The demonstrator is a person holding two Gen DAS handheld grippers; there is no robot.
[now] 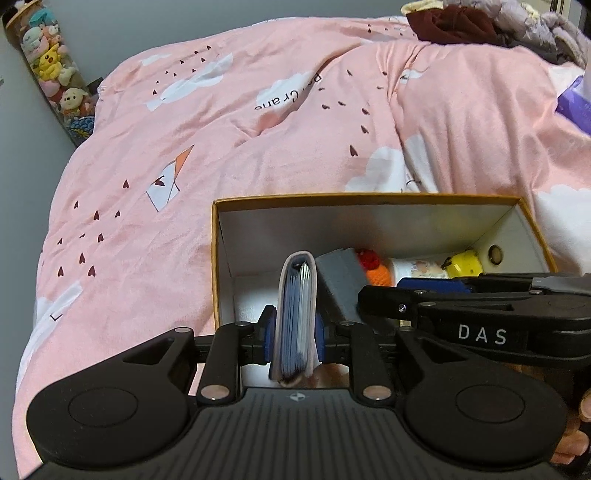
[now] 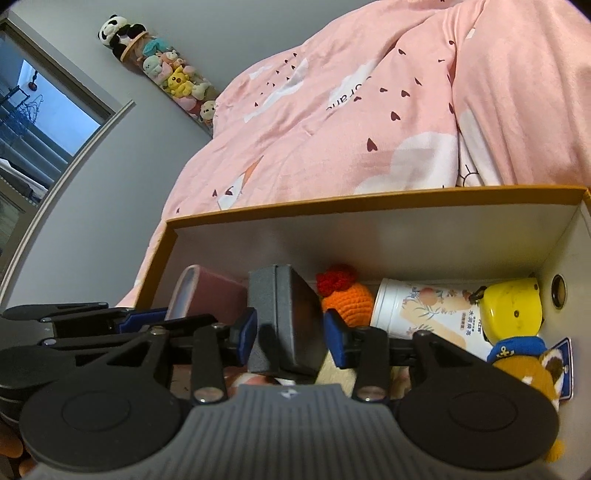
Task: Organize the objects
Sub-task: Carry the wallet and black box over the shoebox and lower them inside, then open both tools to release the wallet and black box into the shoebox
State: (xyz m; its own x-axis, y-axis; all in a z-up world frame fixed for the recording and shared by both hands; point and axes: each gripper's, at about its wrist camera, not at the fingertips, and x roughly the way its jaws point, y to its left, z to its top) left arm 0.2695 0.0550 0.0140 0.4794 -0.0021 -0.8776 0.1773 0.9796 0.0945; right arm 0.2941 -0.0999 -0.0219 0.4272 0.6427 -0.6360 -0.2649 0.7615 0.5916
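An open cardboard box (image 1: 218, 258) with orange rim and white walls lies on the pink bed; it also shows in the right wrist view (image 2: 369, 240). My left gripper (image 1: 294, 338) is shut on a pink card holder (image 1: 297, 314) standing upright at the box's left end. My right gripper (image 2: 290, 332) is shut on a dark grey box (image 2: 284, 317) just right of the card holder (image 2: 195, 295). Further right in the box lie an orange knitted toy (image 2: 345, 295), a white printed can (image 2: 417, 314), a yellow toy (image 2: 513, 310) and a brown plush (image 2: 532, 369).
The pink duvet (image 1: 258, 129) covers the bed around the box. A clear tube of plush toys (image 1: 48, 70) stands at the grey wall on the left. Dark clothes (image 1: 458, 22) and a purple pack (image 1: 572, 103) lie at the far right.
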